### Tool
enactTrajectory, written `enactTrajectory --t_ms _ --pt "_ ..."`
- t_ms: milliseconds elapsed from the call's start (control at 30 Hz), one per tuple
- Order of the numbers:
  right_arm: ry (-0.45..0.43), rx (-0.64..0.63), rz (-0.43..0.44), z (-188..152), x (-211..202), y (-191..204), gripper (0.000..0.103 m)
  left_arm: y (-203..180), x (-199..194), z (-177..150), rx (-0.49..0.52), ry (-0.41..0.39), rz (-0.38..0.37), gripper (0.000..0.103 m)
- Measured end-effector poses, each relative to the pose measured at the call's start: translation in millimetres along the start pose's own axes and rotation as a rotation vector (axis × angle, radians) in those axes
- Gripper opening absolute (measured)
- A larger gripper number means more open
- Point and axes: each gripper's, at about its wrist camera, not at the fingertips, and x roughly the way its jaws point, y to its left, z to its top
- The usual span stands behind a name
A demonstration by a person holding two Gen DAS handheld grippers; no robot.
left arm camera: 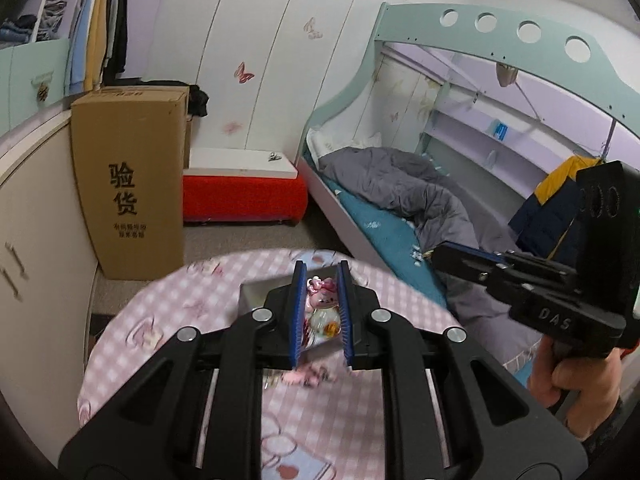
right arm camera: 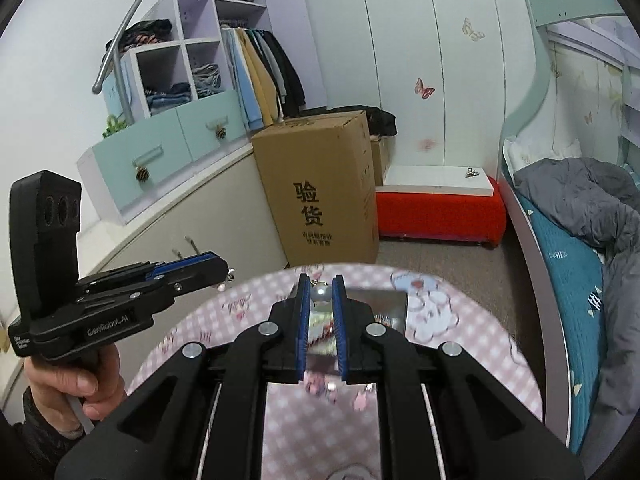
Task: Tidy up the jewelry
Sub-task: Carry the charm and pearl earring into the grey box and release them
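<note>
A pink cartoon charm with a clear bead (left arm camera: 323,308) sits between the blue pads (left arm camera: 297,312) of the left gripper (left arm camera: 321,276), whose jaws stand nearly closed on it, holding it above the round table (left arm camera: 168,320). In the right wrist view, a pearl pendant (right arm camera: 322,293) with a small metal link on top sits pinched between the blue pads (right arm camera: 338,320) of the right gripper (right arm camera: 320,284), its jaws likewise almost shut around it. Below both grippers, a shiny mirrored tray (right arm camera: 384,308) lies near the table's far edge, on a pink checked tablecloth (right arm camera: 304,432) printed with cartoon figures. A few small pink trinkets (right arm camera: 320,386) lie blurred at the tray's near edge; what they are exactly I cannot tell. A hand (left arm camera: 568,376) grips the handle of the right gripper at the right of the left wrist view, and another hand (right arm camera: 68,384) holds the left gripper at the left of the right wrist view. Beyond the table stands a tall cardboard box (right arm camera: 320,184) with printed characters, beside a red bench (right arm camera: 436,208) with a white top carrying a small metal clip (right arm camera: 472,173). A bunk bed (left arm camera: 472,40) with a grey duvet (left arm camera: 400,184) and teal sheet runs along the right, and an open wardrobe (right arm camera: 240,60) with hanging clothes stands to the left.
</note>
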Motion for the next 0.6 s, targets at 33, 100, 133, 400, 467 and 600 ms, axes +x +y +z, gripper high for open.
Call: enactTrajectory --t_ms 33,100,133,400,467,600 --pt "0.001 0.003 0.001 2.9 2.5 -1.7 0.01 -0.9 2.1 4.1 -0.004 0.001 -0.005 0.015" --pt "0.008 0.012 -0.002 10.4 9.7 -5.4 0.01 -2.5 7.8 12.4 -0.004 0.004 -0.002 0.015" --pt "0.013 0.014 -0.002 13.2 13.1 -6.5 0.01 -3.1 10.9 15.5 -0.005 0.009 -0.001 0.015" --pt "0.079 0.091 0.002 19.7 46.3 -27.0 0.012 3.3 46.2 28.4 -0.018 0.084 0.016 0.016" --pt "0.104 0.133 0.008 17.9 57.2 -36.5 0.019 6.9 56.1 26.0 -0.016 0.123 0.07 0.04" --pt "0.092 0.208 -0.015 12.4 64.3 -53.5 0.093 17.8 46.4 23.9 -0.03 0.038 0.152 0.097"
